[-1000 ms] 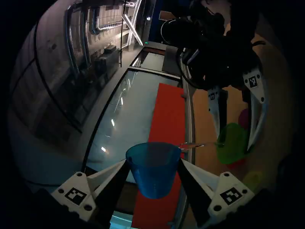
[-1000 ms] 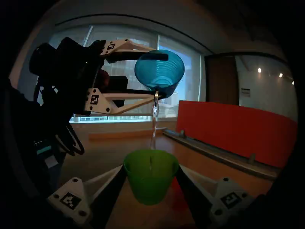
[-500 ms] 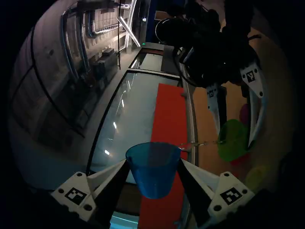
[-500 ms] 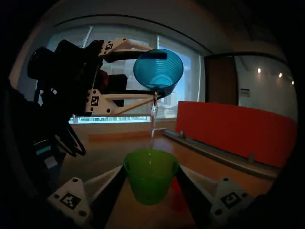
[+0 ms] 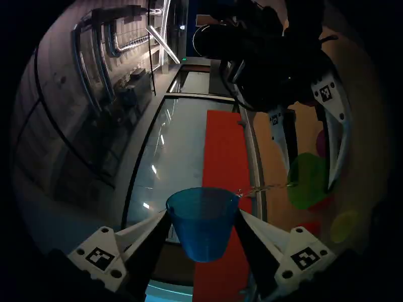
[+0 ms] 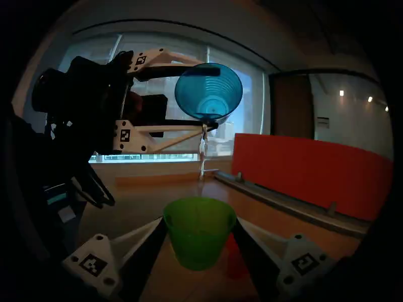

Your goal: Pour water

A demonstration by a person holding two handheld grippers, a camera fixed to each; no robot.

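Note:
My left gripper (image 5: pixel 201 229) is shut on a blue cup (image 5: pixel 202 224), tipped on its side. In the right gripper view that blue cup (image 6: pixel 208 93) hangs high with its mouth facing the camera, and the left gripper (image 6: pixel 201 95) holds it from the left. A thin stream of water (image 6: pixel 202 151) falls from its rim into a green cup (image 6: pixel 199 231). My right gripper (image 6: pixel 199 236) is shut on the green cup, upright. In the left gripper view the green cup (image 5: pixel 307 180) sits between the right gripper's fingers (image 5: pixel 338 146), and the water stream (image 5: pixel 262 189) reaches it.
A wooden table (image 6: pixel 151 201) lies under both cups. A red panel (image 6: pixel 312 171) runs along its right side, with large windows (image 6: pixel 151 131) behind. Small red (image 5: pixel 308 226) and yellow (image 5: pixel 344 225) items lie on the table near the green cup.
The blue cup has tipped a little further, its mouth turning more toward the right gripper's camera. The stream keeps falling into the green cup, which stays put.

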